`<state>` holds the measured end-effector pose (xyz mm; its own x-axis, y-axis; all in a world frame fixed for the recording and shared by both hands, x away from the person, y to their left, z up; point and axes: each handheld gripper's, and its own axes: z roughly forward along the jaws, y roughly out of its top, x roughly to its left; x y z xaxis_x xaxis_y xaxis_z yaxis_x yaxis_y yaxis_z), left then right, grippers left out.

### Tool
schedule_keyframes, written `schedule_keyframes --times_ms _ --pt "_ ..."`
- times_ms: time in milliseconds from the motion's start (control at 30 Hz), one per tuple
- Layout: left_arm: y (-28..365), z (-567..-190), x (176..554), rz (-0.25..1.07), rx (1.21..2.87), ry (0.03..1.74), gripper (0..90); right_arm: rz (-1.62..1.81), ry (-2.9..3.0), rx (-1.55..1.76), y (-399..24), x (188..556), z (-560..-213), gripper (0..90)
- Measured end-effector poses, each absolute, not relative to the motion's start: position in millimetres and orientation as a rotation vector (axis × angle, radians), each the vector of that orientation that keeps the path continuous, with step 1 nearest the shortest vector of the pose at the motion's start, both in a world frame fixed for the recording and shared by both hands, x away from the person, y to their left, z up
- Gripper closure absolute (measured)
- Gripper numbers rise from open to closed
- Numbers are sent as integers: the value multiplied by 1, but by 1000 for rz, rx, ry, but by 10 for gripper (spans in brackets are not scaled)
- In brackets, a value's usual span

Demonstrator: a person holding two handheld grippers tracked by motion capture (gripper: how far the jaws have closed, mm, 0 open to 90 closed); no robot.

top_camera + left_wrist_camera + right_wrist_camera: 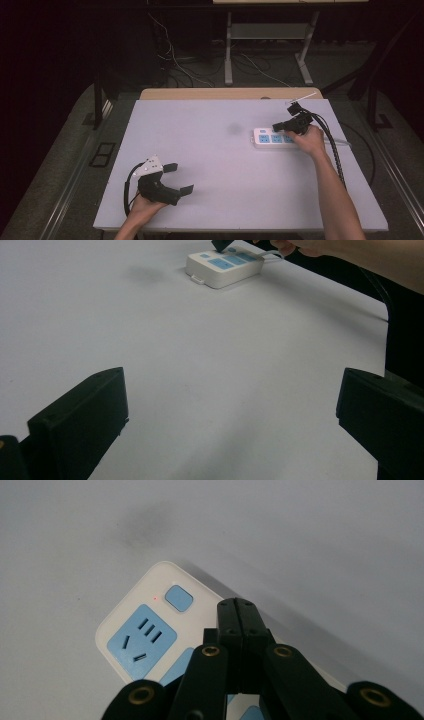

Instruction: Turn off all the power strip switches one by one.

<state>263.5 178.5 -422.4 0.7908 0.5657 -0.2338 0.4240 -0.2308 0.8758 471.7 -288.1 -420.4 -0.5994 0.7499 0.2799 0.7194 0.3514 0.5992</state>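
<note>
One pale table [220,165] — dark, cable-strewn floor [200,70] behind.

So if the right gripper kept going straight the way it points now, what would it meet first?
Probably the white power strip: the shut right gripper hangs just above it, tips aimed near its blue switch button, though the gap is hard to judge.

Dark room, white table [210,165], cabled floor [200,70]

White power strip [272,138] w/ blue sockets, lying flat on table's far right, approx 2 o'clock from centre, long axis running 9-to-3. Blue switch [179,598] at its 9 o'clock end; tiny red LED [156,598] lit beside switch.
</note>
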Motion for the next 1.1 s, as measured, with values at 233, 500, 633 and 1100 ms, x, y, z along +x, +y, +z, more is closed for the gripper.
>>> schedule_keyframes --times_ms 233,500,633,1100 --pt "178 -423 264 157 1867 754 0 1136 2510 1413 -297 467 -424 900" --pt "178 -423 265 158 1868 759 0 1109 2503 1401 -294 465 -423 900" --pt "178 -424 265 157 1872 758 0 1088 2492 1397 -292 463 -423 900" --pt "177 -424 265 158 1875 754 0 1012 2483 1349 -282 460 -421 900"
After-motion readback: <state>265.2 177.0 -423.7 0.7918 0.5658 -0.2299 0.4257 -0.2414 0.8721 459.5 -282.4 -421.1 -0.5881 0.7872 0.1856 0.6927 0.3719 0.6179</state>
